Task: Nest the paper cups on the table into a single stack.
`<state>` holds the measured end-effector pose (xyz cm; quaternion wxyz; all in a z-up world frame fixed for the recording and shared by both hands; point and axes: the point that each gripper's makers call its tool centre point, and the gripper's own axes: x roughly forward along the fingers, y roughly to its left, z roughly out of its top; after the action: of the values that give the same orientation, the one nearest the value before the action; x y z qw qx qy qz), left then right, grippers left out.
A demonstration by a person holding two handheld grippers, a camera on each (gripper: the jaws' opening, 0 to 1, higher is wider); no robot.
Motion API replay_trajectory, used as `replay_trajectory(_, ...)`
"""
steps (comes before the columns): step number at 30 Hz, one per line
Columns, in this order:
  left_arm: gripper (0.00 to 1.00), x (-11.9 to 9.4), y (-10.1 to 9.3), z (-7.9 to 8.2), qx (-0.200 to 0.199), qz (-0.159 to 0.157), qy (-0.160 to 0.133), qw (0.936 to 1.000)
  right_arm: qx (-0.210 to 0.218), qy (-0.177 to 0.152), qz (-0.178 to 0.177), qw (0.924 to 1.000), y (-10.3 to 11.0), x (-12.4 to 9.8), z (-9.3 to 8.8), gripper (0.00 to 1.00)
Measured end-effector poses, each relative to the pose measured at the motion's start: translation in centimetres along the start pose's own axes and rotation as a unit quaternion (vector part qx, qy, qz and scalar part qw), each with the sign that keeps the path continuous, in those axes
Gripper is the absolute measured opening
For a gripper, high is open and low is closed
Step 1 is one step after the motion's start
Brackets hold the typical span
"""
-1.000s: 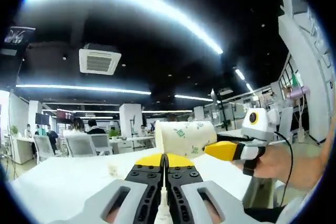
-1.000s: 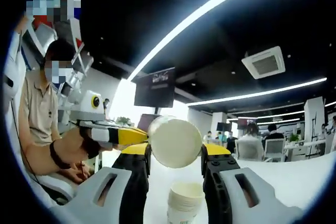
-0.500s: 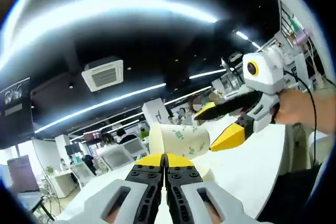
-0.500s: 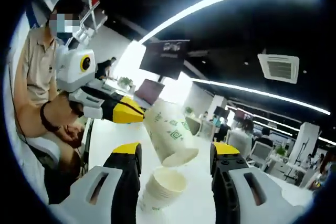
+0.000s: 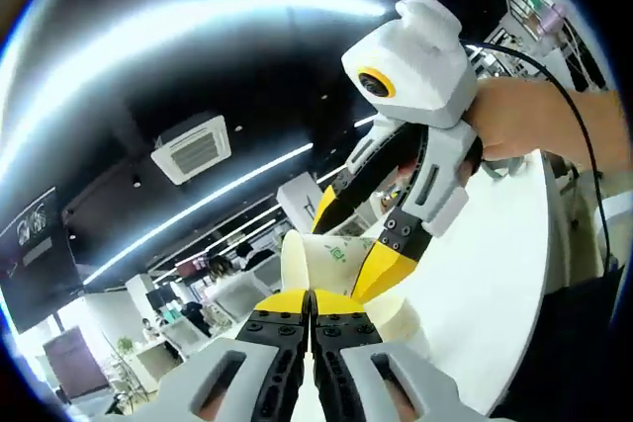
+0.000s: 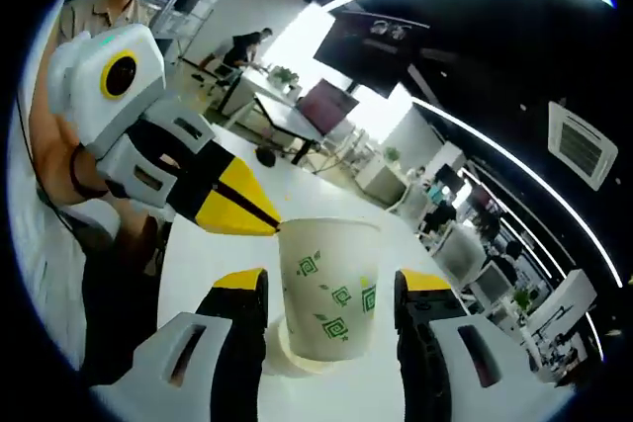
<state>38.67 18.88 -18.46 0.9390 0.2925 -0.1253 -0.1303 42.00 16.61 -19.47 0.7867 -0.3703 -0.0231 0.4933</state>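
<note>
A white paper cup with green marks (image 6: 328, 289) stands upright, its base lowered into the top of a stack of cups (image 6: 289, 345) on the white table (image 6: 193, 269). My left gripper (image 6: 265, 223) reaches in from the left, shut on the cup's rim. My right gripper (image 6: 331, 280) is open, one jaw on each side of the cup with small gaps. In the left gripper view the same cup (image 5: 331, 254) lies just past my shut left gripper (image 5: 311, 295), with the stack (image 5: 401, 318) under it. My right gripper (image 5: 354, 239) straddles it from above.
A person's hand (image 5: 529, 116) holds the right gripper and a forearm (image 6: 61, 150) holds the left one. Bare white tabletop (image 5: 485, 284) runs to the right of the stack. Office desks and chairs (image 6: 297, 130) stand beyond the table.
My right gripper let go of the cup and opened. The cup, held by its rim in my left gripper, turned upright and came down into the stack. Both views have swung.
</note>
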Motion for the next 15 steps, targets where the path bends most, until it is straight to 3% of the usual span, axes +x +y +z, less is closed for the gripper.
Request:
replay_trajectory(7, 0.00, 0.0, -0.2, 0.1, -0.003, -0.005, -0.001, 1.0000, -0.002, 0.015, 0.011, 0.9998, -0.1, 0.8, -0.8, 0.44)
replay_trajectory(10, 0.01, 0.2, -0.8, -0.1, -0.046, -0.038, -0.010, 0.9982, -0.001, 0.016, 0.010, 0.9998, -0.3, 0.7, -1.2, 0.43)
replay_trajectory(13, 0.06, 0.3, -0.8, 0.2, -0.118, -0.070, -0.034, 0.9900, 0.022, -0.001, 0.012, 0.9997, -0.3, 0.5, -1.4, 0.43)
replay_trajectory(14, 0.09, 0.3, -1.0, 0.1, -0.146, -0.084, -0.033, 0.9851, 0.024, -0.003, 0.012, 0.9996, -0.3, 0.5, -1.3, 0.43)
replay_trajectory(15, 0.13, 0.2, -0.8, 0.0, -0.196, -0.101, -0.034, 0.9749, 0.037, -0.016, 0.008, 0.9992, -0.6, 0.2, -1.2, 0.43)
